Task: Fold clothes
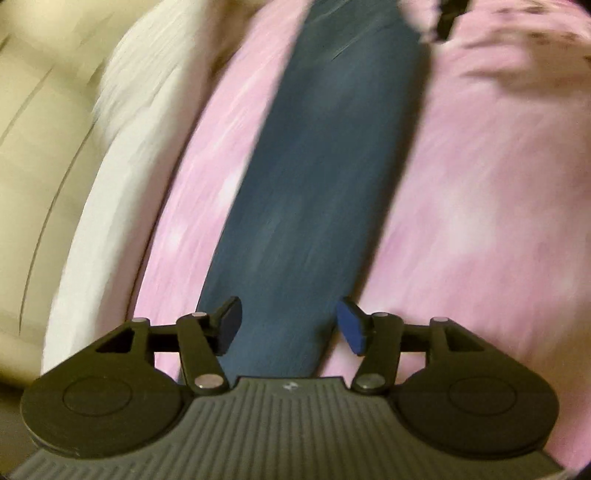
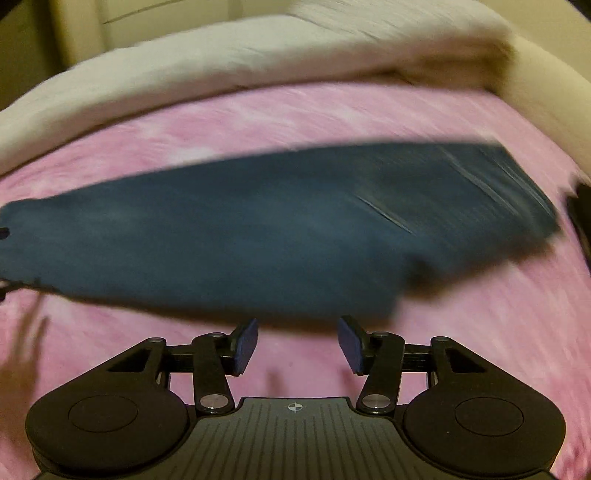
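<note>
A long dark blue garment (image 1: 317, 177) lies flat and narrow on a pink sheet (image 1: 480, 206). In the left wrist view it runs away from my left gripper (image 1: 288, 325), which is open and empty just above its near end. In the right wrist view the same garment (image 2: 266, 229) lies crosswise, left to right. My right gripper (image 2: 297, 345) is open and empty, just short of the garment's near long edge, over the pink sheet (image 2: 480, 332). Both views are motion-blurred.
A white duvet or pillow (image 2: 258, 55) lies along the far side of the bed and also shows in the left wrist view (image 1: 122, 155). A beige wall or headboard (image 1: 37, 147) stands beyond it. A dark object (image 1: 448, 16) shows past the garment's far end.
</note>
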Tool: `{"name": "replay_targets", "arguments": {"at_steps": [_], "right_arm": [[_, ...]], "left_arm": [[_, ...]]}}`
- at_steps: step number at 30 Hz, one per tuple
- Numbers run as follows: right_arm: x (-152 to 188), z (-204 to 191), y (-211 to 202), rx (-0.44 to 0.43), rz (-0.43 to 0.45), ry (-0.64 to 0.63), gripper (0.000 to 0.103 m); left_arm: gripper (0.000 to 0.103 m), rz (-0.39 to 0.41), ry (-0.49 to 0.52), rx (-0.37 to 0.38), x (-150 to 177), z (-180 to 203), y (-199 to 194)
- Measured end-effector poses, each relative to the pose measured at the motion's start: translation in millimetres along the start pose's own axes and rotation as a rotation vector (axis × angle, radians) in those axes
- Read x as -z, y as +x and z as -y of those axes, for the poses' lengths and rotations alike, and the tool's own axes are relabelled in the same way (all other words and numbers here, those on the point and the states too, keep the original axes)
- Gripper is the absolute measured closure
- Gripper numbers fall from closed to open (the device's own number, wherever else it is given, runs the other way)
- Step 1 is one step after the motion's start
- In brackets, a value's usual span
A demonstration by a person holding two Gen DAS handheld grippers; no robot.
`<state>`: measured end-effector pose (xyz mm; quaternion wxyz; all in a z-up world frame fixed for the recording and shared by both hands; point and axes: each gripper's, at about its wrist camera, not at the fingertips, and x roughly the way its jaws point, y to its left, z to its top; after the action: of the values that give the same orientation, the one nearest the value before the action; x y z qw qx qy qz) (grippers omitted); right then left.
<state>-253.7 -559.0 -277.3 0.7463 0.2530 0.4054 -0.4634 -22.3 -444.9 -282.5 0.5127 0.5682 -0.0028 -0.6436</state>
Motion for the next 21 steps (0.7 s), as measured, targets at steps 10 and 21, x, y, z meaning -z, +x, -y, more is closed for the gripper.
{"name": "replay_targets", "arguments": {"at_steps": [10, 21], "right_arm": [[14.8, 68.6, 0.5, 0.0, 0.039, 0.058, 0.049], [22.7, 96.2, 23.1, -0.05, -0.051, 0.096, 0.048]], "left_arm": [[0.046, 0.175, 0.294, 0.096, -117.5, 75.8, 45.3], [0.096, 0.146, 0.143, 0.275, -186.7, 57.9, 76.5]]}}
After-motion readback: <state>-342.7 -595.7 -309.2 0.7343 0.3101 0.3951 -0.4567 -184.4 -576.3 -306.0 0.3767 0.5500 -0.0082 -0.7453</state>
